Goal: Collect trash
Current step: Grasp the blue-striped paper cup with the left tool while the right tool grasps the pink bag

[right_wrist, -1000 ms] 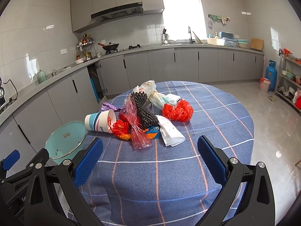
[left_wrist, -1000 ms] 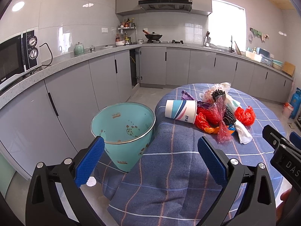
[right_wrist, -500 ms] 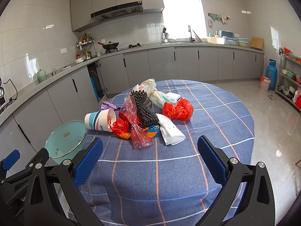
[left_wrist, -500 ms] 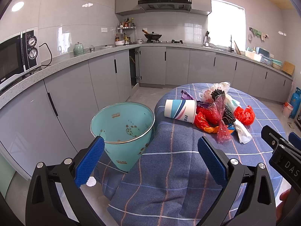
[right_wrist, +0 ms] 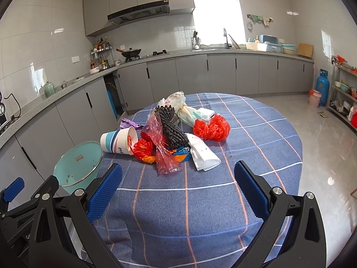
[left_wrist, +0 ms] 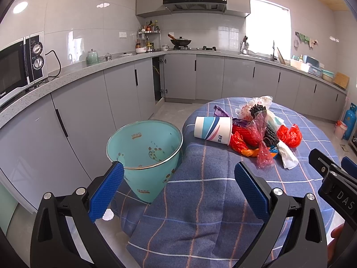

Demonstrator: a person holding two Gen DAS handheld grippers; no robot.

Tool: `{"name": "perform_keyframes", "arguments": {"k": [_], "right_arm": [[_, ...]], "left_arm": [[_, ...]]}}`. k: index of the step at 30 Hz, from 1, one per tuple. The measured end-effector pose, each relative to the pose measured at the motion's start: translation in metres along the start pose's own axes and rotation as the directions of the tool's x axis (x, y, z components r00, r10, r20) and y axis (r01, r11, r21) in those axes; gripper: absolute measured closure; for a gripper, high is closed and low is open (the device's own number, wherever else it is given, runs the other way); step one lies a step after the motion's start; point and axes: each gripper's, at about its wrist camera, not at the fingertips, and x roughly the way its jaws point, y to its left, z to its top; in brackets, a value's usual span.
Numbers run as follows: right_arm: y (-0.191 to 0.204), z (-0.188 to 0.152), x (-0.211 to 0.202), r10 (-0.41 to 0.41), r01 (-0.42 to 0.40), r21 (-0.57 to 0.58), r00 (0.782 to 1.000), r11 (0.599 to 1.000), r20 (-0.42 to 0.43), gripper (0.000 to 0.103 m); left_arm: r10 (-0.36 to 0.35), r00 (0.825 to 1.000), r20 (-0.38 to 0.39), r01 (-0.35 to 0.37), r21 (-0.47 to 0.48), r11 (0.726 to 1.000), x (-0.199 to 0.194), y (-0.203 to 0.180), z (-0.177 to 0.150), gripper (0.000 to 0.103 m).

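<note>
Probably best: right gripper, fingers wide and empty, takes the white wrapper first; left gripper, equally wide, waits near the bin.

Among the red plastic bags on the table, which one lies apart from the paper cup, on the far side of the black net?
The crumpled red bag beside the white napkin; the other red bags touch the cup.
</note>
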Motion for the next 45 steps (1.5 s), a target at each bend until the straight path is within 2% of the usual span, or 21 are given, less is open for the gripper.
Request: {"name": "perform_keyframes", "arguments": {"k": [8, 15, 16, 17, 19, 24, 27, 31, 34, 37, 41, 45], "right_arm": [[-0.017, 0.001, 0.012, -0.015, 0.015, 0.011, 1.0, 1.0, 0.004, 0.004], [-0.049, 0.001, 0.045, -0.018, 0.02, 0.042, 0.999, 0.999, -0.049, 0.006], [-0.05, 0.001, 0.049, -0.012, 0.014, 0.036, 0.999, 0.999, -0.053, 0.008], [-0.05, 0.002, 0.055, -0.005, 0.007, 0.022, 0.998, 1.0, -0.058, 0.019], [-0.049, 0.004, 0.068, 0.007, -0.008, -0.012, 0.997, 1.0, -0.082, 0.032], [-0.047, 0.014, 0.094, 0.048, -0.05, -0.016, 0.992, 0.999, -0.119, 0.038], [-0.044, 0.022, 0.106, 0.096, -0.098, -0.007, 0.987, 0.995, -0.132, 0.047], [-0.03, 0.033, 0.117, 0.122, -0.129, -0.042, 0.983, 0.991, -0.14, 0.059], [-0.022, 0.036, 0.123, 0.174, -0.18, -0.032, 0.973, 0.983, -0.153, 0.059], [-0.008, 0.034, 0.133, 0.216, -0.227, -0.04, 0.96, 0.973, -0.181, 0.063], [0.01, 0.034, 0.148, 0.231, -0.248, -0.06, 0.951, 0.967, -0.207, 0.07], [0.017, 0.031, 0.164, 0.21, -0.235, -0.076, 0.946, 0.969, -0.248, 0.071]], "left_arm": [[-0.027, 0.998, -0.05, 0.027, -0.004, 1.0, 0.02, 0.002, -0.005, 0.006], [-0.044, 0.993, -0.107, 0.044, 0.001, 0.999, 0.051, 0.002, -0.012, 0.006], [-0.042, 0.993, -0.112, 0.043, 0.005, 0.999, 0.057, 0.001, -0.012, 0.006], [-0.043, 0.992, -0.117, 0.043, 0.006, 0.999, 0.062, 0.001, -0.013, 0.006], [-0.042, 0.992, -0.121, 0.042, 0.001, 0.999, 0.071, 0.003, -0.011, 0.006], [-0.056, 0.992, -0.114, 0.057, 0.005, 0.998, 0.095, 0.005, 0.007, 0.008], [-0.065, 0.993, -0.099, 0.067, 0.023, 0.997, 0.11, 0.003, 0.022, 0.013], [-0.071, 0.994, -0.081, 0.076, 0.053, 0.996, 0.128, -0.005, 0.041, 0.014], [-0.101, 0.991, -0.085, 0.105, 0.046, 0.993, 0.143, -0.007, 0.055, 0.013], [-0.099, 0.992, -0.083, 0.104, 0.06, 0.993, 0.157, -0.009, 0.067, 0.012], [-0.089, 0.992, -0.092, 0.096, 0.082, 0.992, 0.175, -0.016, 0.078, 0.009], [-0.129, 0.985, -0.117, 0.138, 0.074, 0.988, 0.187, -0.022, 0.08, 0.006]]}}
